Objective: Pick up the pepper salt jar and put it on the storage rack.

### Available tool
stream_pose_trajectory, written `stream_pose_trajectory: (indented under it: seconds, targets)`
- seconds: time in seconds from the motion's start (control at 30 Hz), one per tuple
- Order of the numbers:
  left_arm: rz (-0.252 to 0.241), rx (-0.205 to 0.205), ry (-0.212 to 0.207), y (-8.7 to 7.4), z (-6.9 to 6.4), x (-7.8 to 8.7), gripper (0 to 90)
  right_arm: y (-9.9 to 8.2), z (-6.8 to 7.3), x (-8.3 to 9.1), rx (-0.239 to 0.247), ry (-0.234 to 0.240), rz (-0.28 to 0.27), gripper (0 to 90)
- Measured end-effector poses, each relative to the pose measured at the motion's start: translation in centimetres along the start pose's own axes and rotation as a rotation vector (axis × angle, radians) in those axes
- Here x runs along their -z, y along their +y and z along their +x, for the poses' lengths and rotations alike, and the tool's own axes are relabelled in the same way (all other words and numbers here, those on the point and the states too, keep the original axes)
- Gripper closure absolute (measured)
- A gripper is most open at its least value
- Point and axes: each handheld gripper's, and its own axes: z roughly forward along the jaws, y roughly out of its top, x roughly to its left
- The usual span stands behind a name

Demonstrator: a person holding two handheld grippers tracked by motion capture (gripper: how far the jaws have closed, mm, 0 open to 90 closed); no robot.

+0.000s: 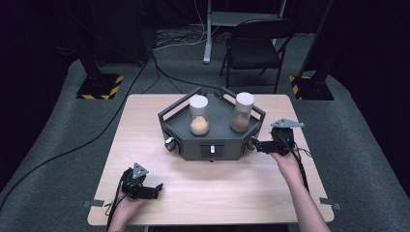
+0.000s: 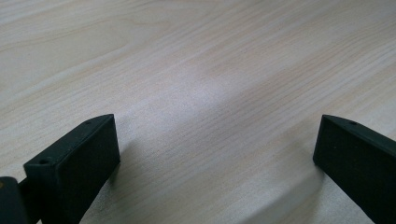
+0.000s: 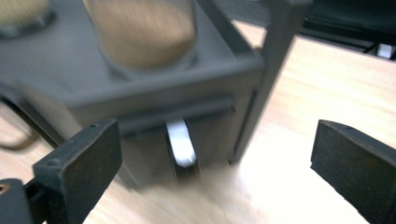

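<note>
Just ahead of the right gripper (image 3: 217,163), jaws apart, sits the grey tray (image 3: 154,91).

1. In the right gripper view the grey tray (image 3: 140,100) is smeared by motion blur; the white tab (image 3: 180,142) on its side wall has no readable detail
2. There the jar of brown powder (image 3: 140,32) is cut off by the top edge, its lid out of frame
3. A second jar (image 3: 21,11) is clipped at the top left corner
4. In the high view the knobs (image 1: 169,143) on the tray's side walls are too small to make out
5. The left gripper (image 1: 143,189) hides part of the hand holding it, at the table's near left corner
</note>
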Motion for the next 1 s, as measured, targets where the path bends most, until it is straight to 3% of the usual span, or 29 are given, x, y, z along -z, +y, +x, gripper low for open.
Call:
stream_pose_trajectory:
  seconds: [0.13,0.27,0.5,0.63,0.73,0.83,1.0]
  targets:
    - [0.000,0.000,0.000,0.0,0.0,0.0,0.2,-2.1,-0.5,-0.3,-0.015,-0.019,0.040,0.0]
    - [0.000,0.000,0.001,0.0,0.0,0.0,0.2,-4.5,-0.8,-0.4,-0.064,-0.041,0.059,0.0]
    - [0.000,0.000,0.000,0.0,0.0,0.0,0.2,-8.3,-1.6,-0.3,-0.084,-0.036,0.126,0.0]
    - [0.000,0.000,0.000,0.0,0.0,0.0,0.2,-10.6,-1.7,-0.6,-0.108,-0.063,0.152,0.0]
    - [0.000,-0.001,-0.002,0.0,0.0,0.0,0.2,-10.8,-1.6,-0.3,-0.132,-0.072,0.149,0.0]
    - [0.000,-0.001,-0.002,0.0,0.0,0.0,0.2,-10.5,-0.5,-0.5,-0.079,-0.100,0.174,0.0]
    - [0.000,-0.004,-0.003,0.0,0.1,0.0,0.2,-10.5,0.0,-0.3,-0.073,-0.090,0.175,0.0]
